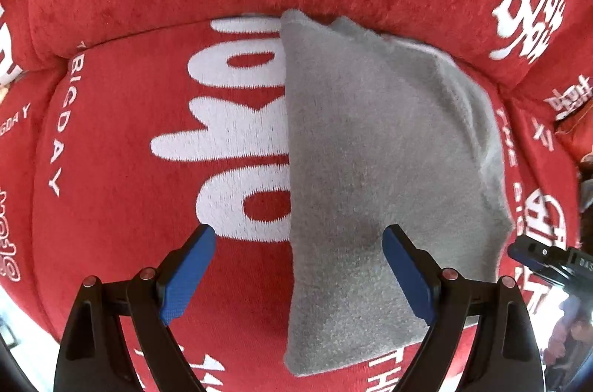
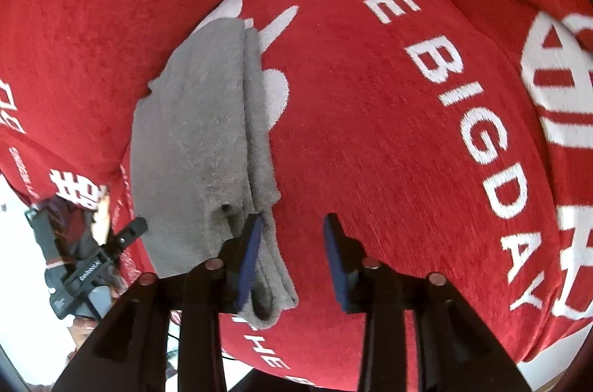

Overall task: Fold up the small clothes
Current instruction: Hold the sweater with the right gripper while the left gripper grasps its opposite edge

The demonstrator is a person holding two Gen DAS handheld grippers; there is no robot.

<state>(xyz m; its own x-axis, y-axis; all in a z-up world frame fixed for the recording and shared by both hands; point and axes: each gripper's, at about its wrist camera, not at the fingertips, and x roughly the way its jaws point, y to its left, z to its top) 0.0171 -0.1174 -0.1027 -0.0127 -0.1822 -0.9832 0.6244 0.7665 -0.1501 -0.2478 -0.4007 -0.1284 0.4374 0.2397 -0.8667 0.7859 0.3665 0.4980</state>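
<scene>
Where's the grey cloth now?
The grey cloth lies folded on the red sofa seat, under the open left gripper, right of the big white lettering.

Grey cloth on red lettered cushion.

folded grey fleece garment, lying flat

Grey garments: one, folded, with doubled layers showing at its edge.
Red printed cushions: one seat cushion, plus backrest padding behind.
Hand-held grippers: two, left and right.
</scene>
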